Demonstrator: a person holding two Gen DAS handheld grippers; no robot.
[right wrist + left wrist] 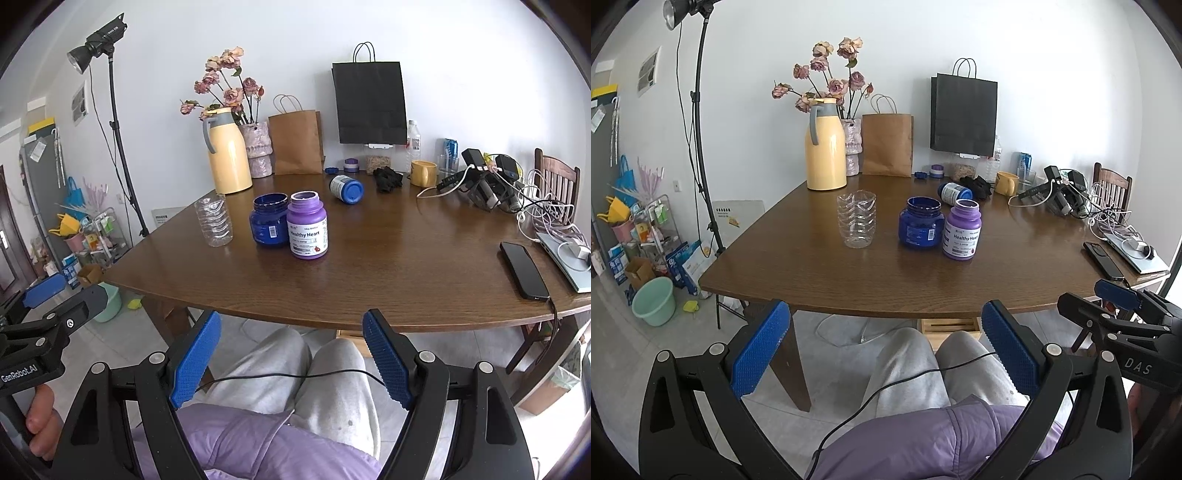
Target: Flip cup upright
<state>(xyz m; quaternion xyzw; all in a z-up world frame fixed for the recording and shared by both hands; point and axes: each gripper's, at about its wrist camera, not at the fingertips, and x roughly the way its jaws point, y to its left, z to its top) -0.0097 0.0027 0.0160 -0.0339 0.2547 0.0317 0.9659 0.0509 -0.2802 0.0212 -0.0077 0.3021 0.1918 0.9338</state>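
Both claws hang below the table point(960, 291) edge, over the person's lap. Left claw point(882, 350) wide open, blue pads apart, nothing btwn them but grey trousers and a thin black cable. Right claw point(291, 360) same story: spread wide, empty. Each shows up at the edge of the other's view, so they sit side by side, near each other.

Cup point(856, 218), clear ribbed plastic, stands on the table w/ mouth up, left of centre, well apart from both claws. Just right of it: open blue jar point(919, 223), then purple bottle point(961, 229) touching or nearly touching the jar, can't tell which. Behind those, a small bottle w/ blue cap point(955, 192) lies on its side. Yellow jug point(825, 144) sits behind the cup, nr the wall, w/ vase of flowers point(827, 79) and brown bag point(887, 144) beside it. Phone point(523, 270) lies flat at far right edge.
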